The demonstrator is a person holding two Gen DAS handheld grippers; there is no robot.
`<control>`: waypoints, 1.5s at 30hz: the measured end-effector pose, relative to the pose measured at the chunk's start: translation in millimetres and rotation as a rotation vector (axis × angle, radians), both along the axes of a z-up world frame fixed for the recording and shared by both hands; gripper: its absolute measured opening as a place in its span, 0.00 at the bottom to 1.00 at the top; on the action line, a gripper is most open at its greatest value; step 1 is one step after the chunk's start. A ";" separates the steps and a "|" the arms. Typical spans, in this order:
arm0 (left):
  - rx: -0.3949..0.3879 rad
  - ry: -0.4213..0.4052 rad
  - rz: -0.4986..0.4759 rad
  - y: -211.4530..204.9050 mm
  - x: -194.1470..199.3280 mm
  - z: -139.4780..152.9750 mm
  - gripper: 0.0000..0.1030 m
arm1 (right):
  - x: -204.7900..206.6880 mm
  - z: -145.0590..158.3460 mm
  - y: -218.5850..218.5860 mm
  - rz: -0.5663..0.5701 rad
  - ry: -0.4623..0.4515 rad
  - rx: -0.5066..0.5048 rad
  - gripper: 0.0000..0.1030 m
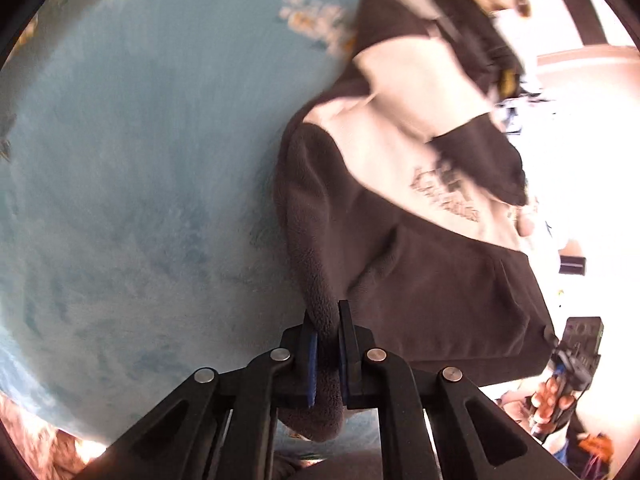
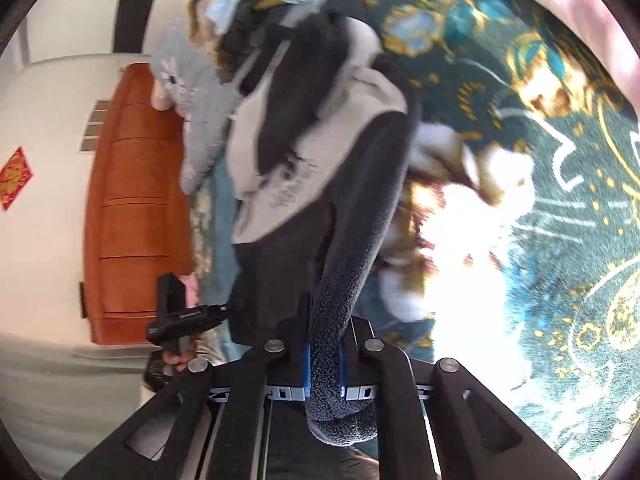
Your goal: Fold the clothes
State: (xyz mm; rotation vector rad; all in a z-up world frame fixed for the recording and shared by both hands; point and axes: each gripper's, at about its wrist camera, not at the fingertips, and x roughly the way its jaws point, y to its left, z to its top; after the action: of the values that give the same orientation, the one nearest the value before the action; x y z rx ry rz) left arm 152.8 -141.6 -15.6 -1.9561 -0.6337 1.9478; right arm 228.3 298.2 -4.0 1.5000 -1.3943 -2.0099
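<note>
Left gripper [image 1: 327,344] clamped on a thick fold of a dark fleece garment [image 1: 420,280], blue-padded fingers [image 1: 311,364] pressed in on both sides, fabric bulging out below them. Garment dark with pale panels and a blurred printed motif, held up above a light blue bed surface [image 1: 140,180] and filling the right half of the left wrist view. Right gripper [image 2: 325,356] likewise closed tight on a rolled fleece edge of the same garment [image 2: 360,208], the cloth rising away from it and blocking the centre of that view. Beyond the garment, a loose heap of other clothes [image 2: 200,92], grey and pale blue, partly hidden and blurred. To the right, a dark green patterned bedcover [image 2: 540,140] with gold and white ornament, one patch washed out by glare. To the left, a reddish wooden door [image 2: 132,200] in a pale wall, a red paper square [image 2: 14,178] beside it. At lower right of the left wrist view, a hand [image 1: 550,400] on the other gripper's handle.
</note>
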 end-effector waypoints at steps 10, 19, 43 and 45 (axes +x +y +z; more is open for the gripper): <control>0.115 0.128 0.008 -40.5 36.0 60.0 0.07 | -2.8 83.1 -12.0 0.110 0.149 -0.058 0.09; 0.259 0.080 0.202 -43.5 -16.7 49.5 0.08 | -2.0 87.3 9.2 0.086 0.189 -0.117 0.09; 0.480 0.023 0.608 -30.5 -171.2 -28.5 0.14 | -171.5 -19.0 91.8 -0.305 -0.015 -0.123 0.11; 0.514 0.024 0.606 -30.1 -172.0 -24.6 0.39 | -174.1 -15.3 94.5 -0.292 -0.015 -0.111 0.11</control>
State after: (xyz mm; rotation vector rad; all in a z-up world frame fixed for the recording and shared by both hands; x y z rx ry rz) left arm -19.2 -171.7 -40.3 -1.5161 -1.6804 1.8306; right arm 54.3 392.7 -19.2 1.3307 -1.7894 -2.0444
